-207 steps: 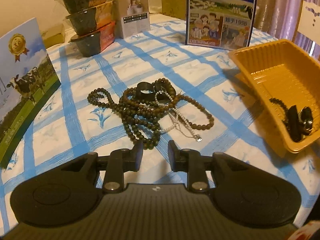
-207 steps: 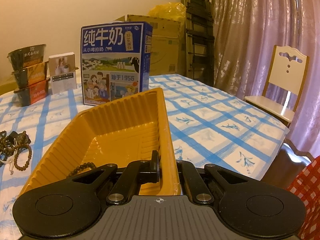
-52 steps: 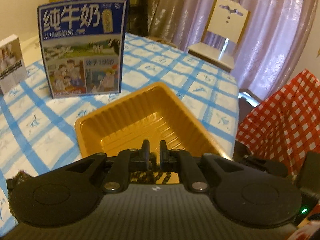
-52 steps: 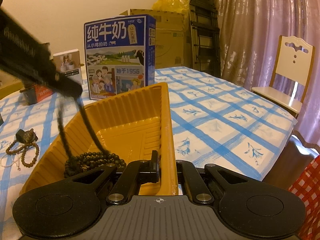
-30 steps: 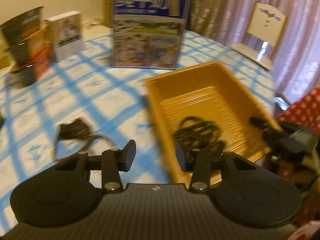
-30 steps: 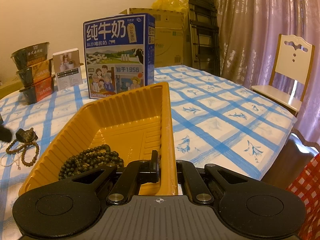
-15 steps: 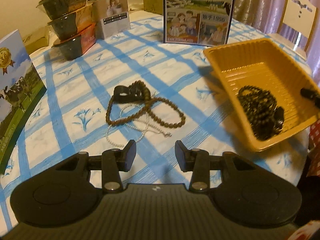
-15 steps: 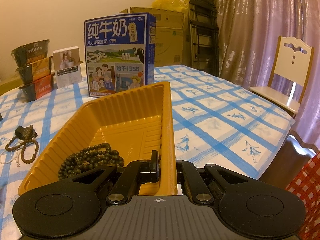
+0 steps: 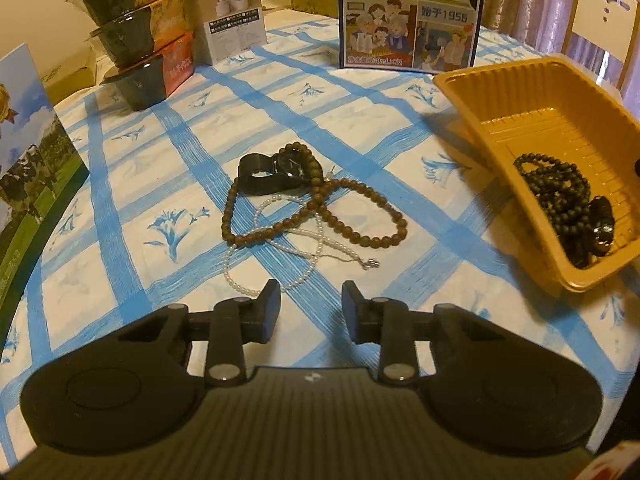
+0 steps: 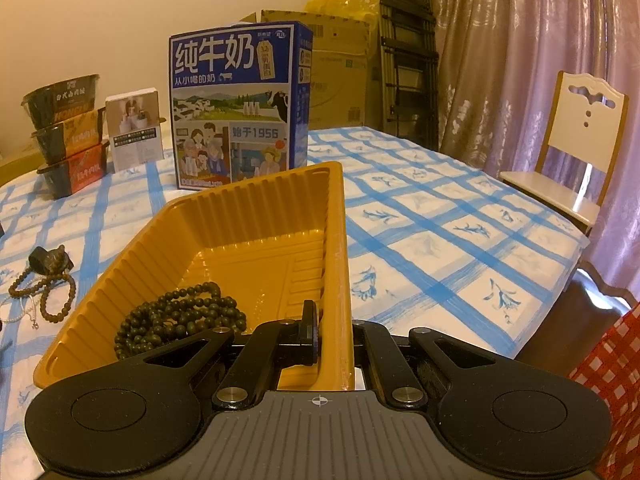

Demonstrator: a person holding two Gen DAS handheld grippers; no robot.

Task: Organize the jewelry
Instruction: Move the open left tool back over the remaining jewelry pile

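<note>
On the blue-checked tablecloth lies a small pile: a brown bead necklace (image 9: 320, 216), a black watch (image 9: 268, 174) and a thin white pearl necklace (image 9: 280, 256). My left gripper (image 9: 310, 312) hovers just short of the pearls. Its jaws are closing with nothing between them. To the right stands the orange tray (image 9: 480, 96), holding a dark bead necklace (image 9: 560, 192) and a black piece (image 9: 602, 226). My right gripper (image 10: 334, 332) is shut on the near right wall of the orange tray (image 10: 256, 208). The dark bead necklace (image 10: 180, 320) lies inside by its left finger.
A blue milk carton (image 10: 236, 108) stands behind the tray. Stacked black bowls (image 9: 136, 40) and a small white box (image 9: 232, 28) sit at the back left, another carton (image 9: 28, 140) at the far left. A chair (image 10: 576, 152) and red checked cloth (image 10: 612, 368) flank the table's right edge.
My left gripper has swung left from the tray, where it dropped the dark beads, and come down toward the pile. Its jaws have narrowed. The right gripper and tray have not moved.
</note>
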